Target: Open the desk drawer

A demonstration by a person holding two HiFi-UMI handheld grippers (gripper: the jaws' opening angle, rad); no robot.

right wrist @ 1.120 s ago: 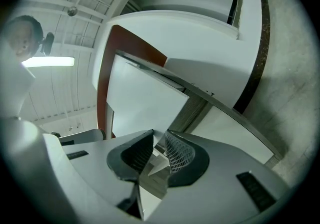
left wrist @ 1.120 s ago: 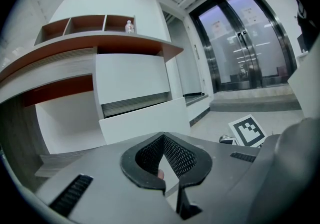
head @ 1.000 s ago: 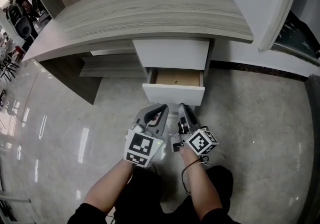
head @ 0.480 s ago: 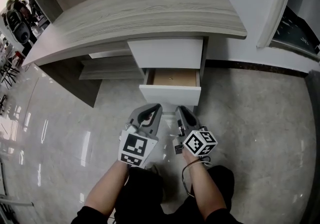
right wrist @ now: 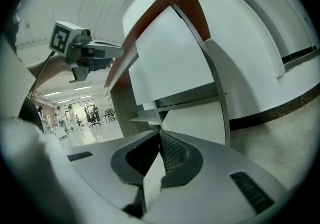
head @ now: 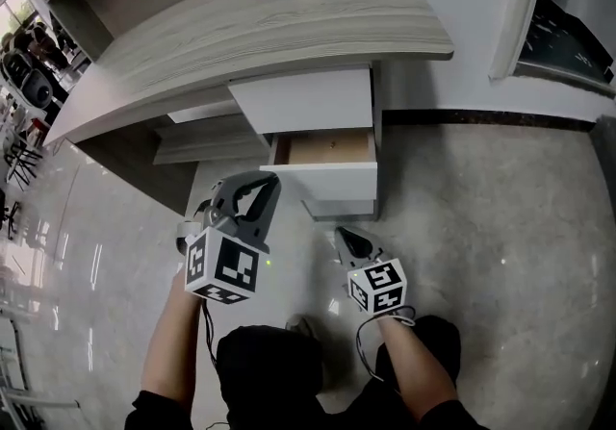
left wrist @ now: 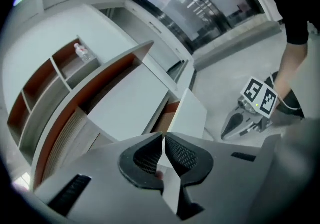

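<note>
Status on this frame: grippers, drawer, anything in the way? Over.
Left gripper shut, empty; right gripper shut, empty. Lower drawer open, neither gripper touching it. Nothing blocking it.

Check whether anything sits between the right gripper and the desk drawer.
Nothing visible does. The right gripper, shut and empty, sits just short of the drawer front, with only bare floor between them. The drawer is already pulled partly out of the desk.
</note>
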